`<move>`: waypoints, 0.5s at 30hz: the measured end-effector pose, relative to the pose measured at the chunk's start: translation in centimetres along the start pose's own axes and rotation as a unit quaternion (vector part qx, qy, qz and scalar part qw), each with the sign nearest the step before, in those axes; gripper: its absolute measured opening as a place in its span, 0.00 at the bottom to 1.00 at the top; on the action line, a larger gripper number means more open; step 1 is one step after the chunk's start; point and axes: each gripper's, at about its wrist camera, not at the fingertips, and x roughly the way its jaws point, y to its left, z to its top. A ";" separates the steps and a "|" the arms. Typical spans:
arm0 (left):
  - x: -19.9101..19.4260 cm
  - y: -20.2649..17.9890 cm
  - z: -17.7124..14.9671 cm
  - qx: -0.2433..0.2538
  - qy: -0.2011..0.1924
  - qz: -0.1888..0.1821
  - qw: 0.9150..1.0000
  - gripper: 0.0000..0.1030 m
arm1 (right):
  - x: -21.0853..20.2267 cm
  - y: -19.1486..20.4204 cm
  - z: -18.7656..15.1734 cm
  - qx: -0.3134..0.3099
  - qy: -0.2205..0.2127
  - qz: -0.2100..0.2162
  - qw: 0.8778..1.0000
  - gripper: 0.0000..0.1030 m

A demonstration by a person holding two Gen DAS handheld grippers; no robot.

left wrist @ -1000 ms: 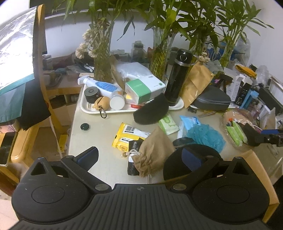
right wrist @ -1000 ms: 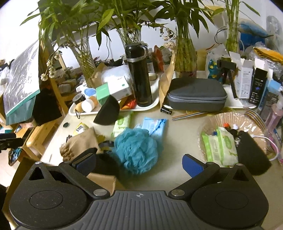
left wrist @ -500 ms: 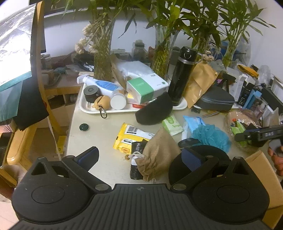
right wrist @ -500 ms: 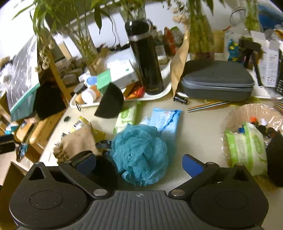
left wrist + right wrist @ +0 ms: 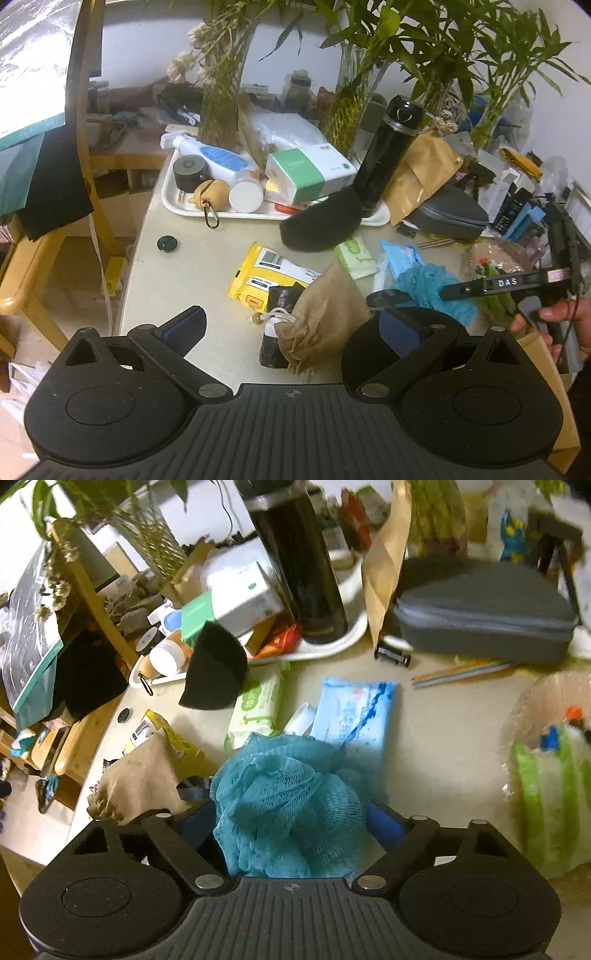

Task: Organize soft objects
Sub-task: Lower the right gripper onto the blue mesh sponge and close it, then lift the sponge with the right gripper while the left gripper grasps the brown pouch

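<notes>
A teal mesh bath sponge lies on the table between the fingers of my right gripper, whose jaws stand close around it. It also shows in the left wrist view, with the right gripper above it. A brown drawstring pouch lies in front of my left gripper, which is open and empty; it also shows in the right wrist view. A black soft pad leans on the white tray.
Tissue packs, green and blue, lie mid-table. A yellow packet, black bottle, grey case and plant vases stand behind. A clear bowl of packets is at the right. A wooden chair stands at left.
My right gripper has moved forward and down onto the teal sponge and its jaws have narrowed around it. The left gripper has barely moved.
</notes>
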 end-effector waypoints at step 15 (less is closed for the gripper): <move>0.6 0.5 0.0 -0.016 0.009 -0.005 1.000 1.00 | -1.7 1.0 0.2 -0.015 -0.015 -0.013 1.000 0.32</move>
